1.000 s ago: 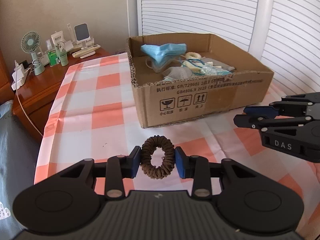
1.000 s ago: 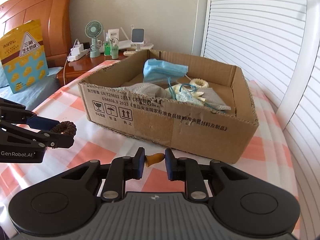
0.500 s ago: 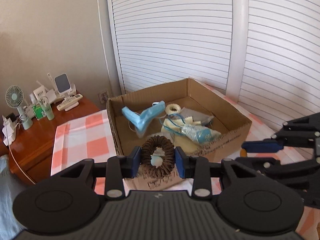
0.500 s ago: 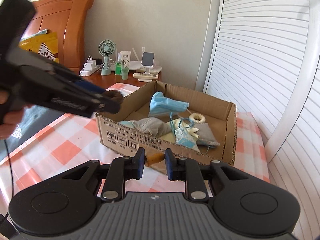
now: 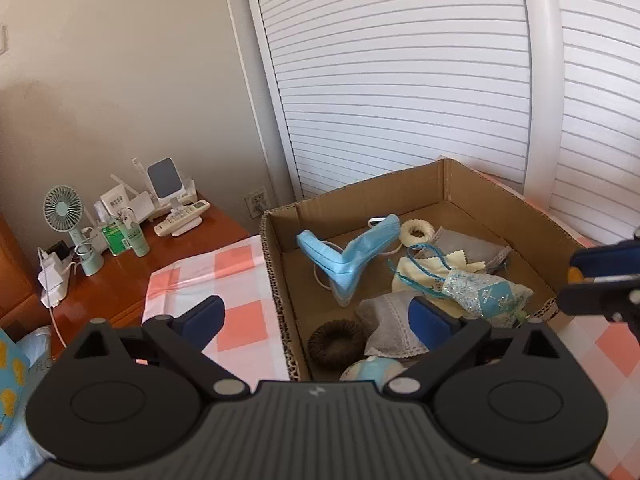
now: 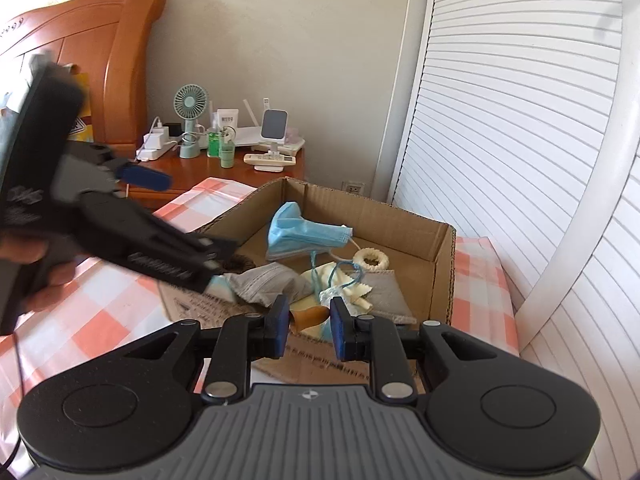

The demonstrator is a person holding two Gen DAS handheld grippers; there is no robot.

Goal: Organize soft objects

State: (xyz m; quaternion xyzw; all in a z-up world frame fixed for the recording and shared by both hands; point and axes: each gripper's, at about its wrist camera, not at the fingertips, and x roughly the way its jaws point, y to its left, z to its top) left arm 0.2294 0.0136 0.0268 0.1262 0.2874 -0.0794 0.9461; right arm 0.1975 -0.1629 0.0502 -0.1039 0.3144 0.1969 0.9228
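Left gripper (image 5: pixel 316 320) hangs above the near-left corner of the cardboard box (image 5: pixel 472 184), jaws spread wide apart, nothing between them. Brown hair scrunchie (image 5: pixel 338 344) lies flat on the box floor in that near-left corner, touching the edge of a grey cloth (image 5: pixel 390 326) and apart from both pads. Judged: the drop-off for this item is done.

Right gripper (image 6: pixel 308 326) hovers at the near wall of the box, jaws drawn in on a small orange-brown piece (image 6: pixel 310 316) (too little of it shows to name; it looks soft and slightly curved). It is pinched only at one end.

Other contents: blue face mask (image 5: pixel 348 256) toward the far-left, cream ring (image 5: pixel 417 233) at the far wall, glittery blue pouch (image 5: pixel 476 292) near the right wall.

Step in hand, as I judge it: deposit the orange-brown piece.
- Carry it past the near wall before letting go; released now, it may land on the rim or on the checked cloth (image 5: pixel 240 280) outside.
- Aim for bare cardboard mid-floor.
- Lower, then spread the jaws.
- Left gripper should lift away first; the two tools are close over the box.
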